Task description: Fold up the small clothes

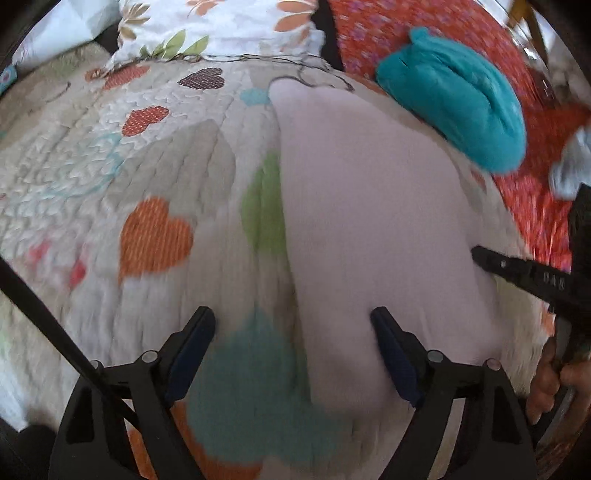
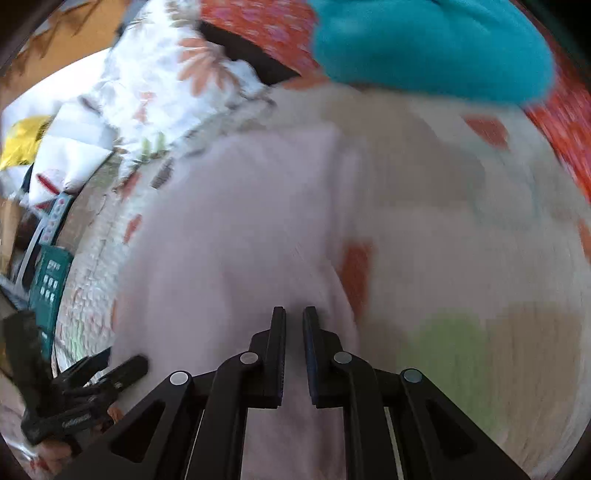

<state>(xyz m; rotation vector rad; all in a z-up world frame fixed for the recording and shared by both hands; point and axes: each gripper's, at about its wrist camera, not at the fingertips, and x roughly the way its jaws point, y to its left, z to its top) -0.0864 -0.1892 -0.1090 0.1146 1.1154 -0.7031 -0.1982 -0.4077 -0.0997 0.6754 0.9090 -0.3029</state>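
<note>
A pale pink garment (image 1: 369,206) lies flat on a quilt with coloured hearts (image 1: 155,240). It also shows in the right wrist view (image 2: 236,236). My left gripper (image 1: 293,317) is open, its jaws wide apart, just above the garment's near left edge. My right gripper (image 2: 294,317) hovers over the garment with its jaws nearly together and only a narrow gap; no cloth shows between them. The right gripper's fingers (image 1: 517,267) show at the garment's right edge in the left wrist view. The left gripper (image 2: 110,373) shows at the lower left of the right wrist view. Both views are motion-blurred.
A teal folded cloth (image 1: 454,99) lies beyond the garment, also at the top of the right wrist view (image 2: 432,48). A floral pillow (image 1: 221,26) and a red patterned cover (image 1: 535,177) border the quilt. A green box (image 2: 50,280) stands off the bed's left side.
</note>
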